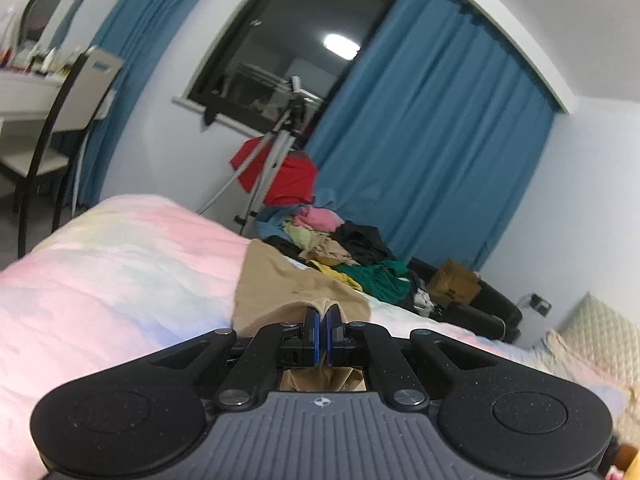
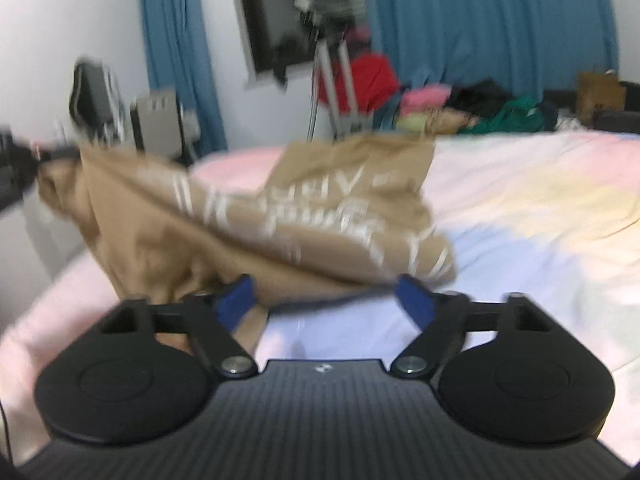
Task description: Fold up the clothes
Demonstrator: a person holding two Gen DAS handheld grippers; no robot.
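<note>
Tan garment (image 2: 256,216), white lettering across it, half lifted off the bed (image 2: 540,208) near the left-hand edge. Left gripper (image 1: 322,316) has its fingers (image 1: 311,330) pressed together on a bunched fold of the cloth; tan fabric shows both ahead of the tips and through the gap behind them, so I read it as a firm pinch. In the right wrist view that same pinched corner appears far left, raised, with the cloth drooping from it in a long diagonal down to the mattress. Right gripper (image 2: 324,292) stands with fingers (image 2: 414,300) spread wide, gripping nothing; the garment's lower hem lies just ahead of and slightly above the tips, the left finger touching or nearly touching the cloth, too blurred to settle. Long axis of the garment runs left-high to right-low across the right gripper's front. Judgement: the right is the free one and nearer the loose hem, so the next grasp probably falls to it, straight ahead. Bed carries a pastel pink, blue and yellow cover, rumpled. Pile of clothes (image 1: 348,252) sits at the far side. Tripod (image 1: 268,152) stands beyond, blue curtains (image 1: 432,140) flank a dark window (image 1: 296,44), and a chair (image 1: 60,120) stands at left.
</note>
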